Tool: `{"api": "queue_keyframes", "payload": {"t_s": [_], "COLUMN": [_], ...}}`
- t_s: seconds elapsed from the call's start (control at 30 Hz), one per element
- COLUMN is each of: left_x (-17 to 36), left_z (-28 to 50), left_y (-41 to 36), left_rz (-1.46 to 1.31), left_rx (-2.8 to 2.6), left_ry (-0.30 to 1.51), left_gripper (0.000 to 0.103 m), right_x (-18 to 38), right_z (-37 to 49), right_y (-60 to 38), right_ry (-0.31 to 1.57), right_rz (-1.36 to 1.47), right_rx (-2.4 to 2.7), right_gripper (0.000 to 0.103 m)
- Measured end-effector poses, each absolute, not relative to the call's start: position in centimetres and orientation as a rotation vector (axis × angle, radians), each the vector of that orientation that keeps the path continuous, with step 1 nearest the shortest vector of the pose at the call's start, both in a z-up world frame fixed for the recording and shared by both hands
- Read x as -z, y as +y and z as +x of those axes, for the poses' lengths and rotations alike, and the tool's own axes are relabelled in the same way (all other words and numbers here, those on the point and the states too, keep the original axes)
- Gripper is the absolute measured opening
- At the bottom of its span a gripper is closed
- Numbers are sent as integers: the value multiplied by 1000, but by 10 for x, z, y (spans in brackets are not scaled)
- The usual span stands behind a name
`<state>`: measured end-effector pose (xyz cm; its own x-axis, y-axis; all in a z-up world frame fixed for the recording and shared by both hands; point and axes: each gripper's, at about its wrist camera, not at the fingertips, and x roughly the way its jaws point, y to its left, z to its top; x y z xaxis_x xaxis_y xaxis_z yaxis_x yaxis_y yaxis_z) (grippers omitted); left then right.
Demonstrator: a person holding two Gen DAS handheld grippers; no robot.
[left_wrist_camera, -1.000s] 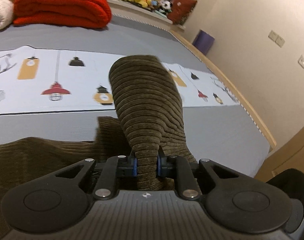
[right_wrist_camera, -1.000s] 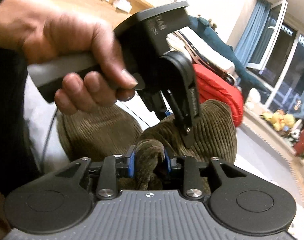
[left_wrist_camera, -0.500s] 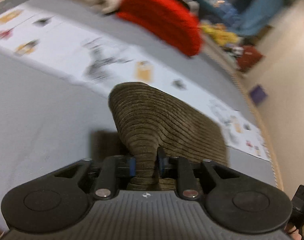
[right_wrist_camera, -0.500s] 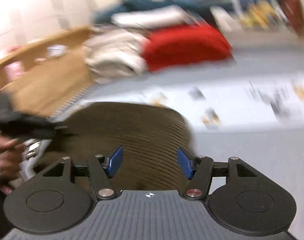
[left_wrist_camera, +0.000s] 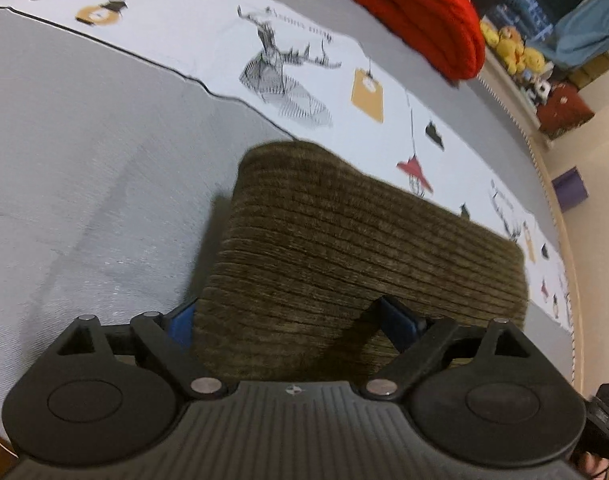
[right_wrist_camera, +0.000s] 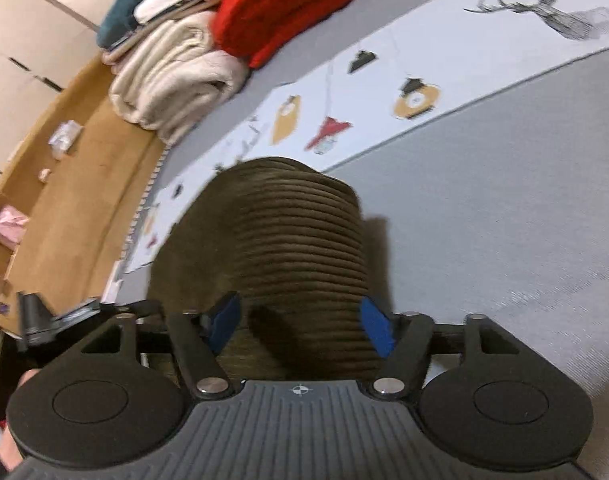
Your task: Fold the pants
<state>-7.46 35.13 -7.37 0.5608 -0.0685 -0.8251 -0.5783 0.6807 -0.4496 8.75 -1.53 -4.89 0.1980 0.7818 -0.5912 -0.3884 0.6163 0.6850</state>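
Currently the brown corduroy pants [left_wrist_camera: 344, 248] sit bunched on the grey bed [left_wrist_camera: 84, 160], far edge near the printed white strip [left_wrist_camera: 208, 32]. Left gripper [left_wrist_camera: 294, 320]: jaws opening, fabric between the blue pads, no pinch visible. Right gripper [right_wrist_camera: 300, 326]: same, jaws opening around the cloth, pads clear. Red blanket [right_wrist_camera: 296, 4] and cream blanket [right_wrist_camera: 172, 76] stacked beyond.

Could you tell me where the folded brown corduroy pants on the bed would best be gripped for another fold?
Probably the near edge of the pants, approached from this side: it lies between the opening left gripper fingers, and the bundle extends away across the bed.
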Motion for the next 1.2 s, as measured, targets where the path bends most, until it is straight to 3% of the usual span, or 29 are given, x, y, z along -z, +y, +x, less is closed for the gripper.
{"api": "queue_keyframes", "payload": {"t_s": [0.03, 0.17, 0.27, 0.3, 0.33, 0.37, 0.4, 0.43, 0.53, 0.57, 0.63, 1.2], "left_x": [79, 93, 100, 101, 101, 99, 98, 95, 87, 87, 87, 122], "left_z": [-70, -60, -57, -55, -53, -50, -47, -43, -34, -30, -18, 150], "left_y": [349, 349, 349, 348, 346, 344, 340, 337, 332, 330, 322, 145], "left_rz": [-783, -800, -830, -829, -824, -816, -800, -779, -779, -805, -845, -689], "left_rx": [-335, -316, -313, -320, -326, -328, -328, -330, -312, -291, -239, 91], "left_ry": [958, 982, 989, 990, 993, 996, 998, 992, 972, 964, 954, 1025], "left_gripper": [94, 95, 95, 95, 95, 94, 92, 84, 64, 55, 49, 49], "right_x": [50, 72, 88, 91, 91, 88, 84, 78, 64, 59, 53, 72], "right_z": [87, 86, 91, 93, 94, 94, 93, 90, 86, 88, 95, 130], "right_y": [-10, 13, 12, 11, 12, 14, 15, 16, 10, 7, -6, -188], "right_ry": [1108, 1194, 1255, 1265, 1266, 1254, 1237, 1217, 1162, 1141, 1117, 1071], "right_rz": [400, 249, 309, 341, 355, 338, 322, 308, 307, 306, 308, 366], "right_rx": [-871, -841, -801, -799, -809, -805, -814, -829, -844, -831, -782, -393], "right_gripper": [92, 93, 93, 86, 73, 69, 56, 46, 33, 32, 31, 29]}}
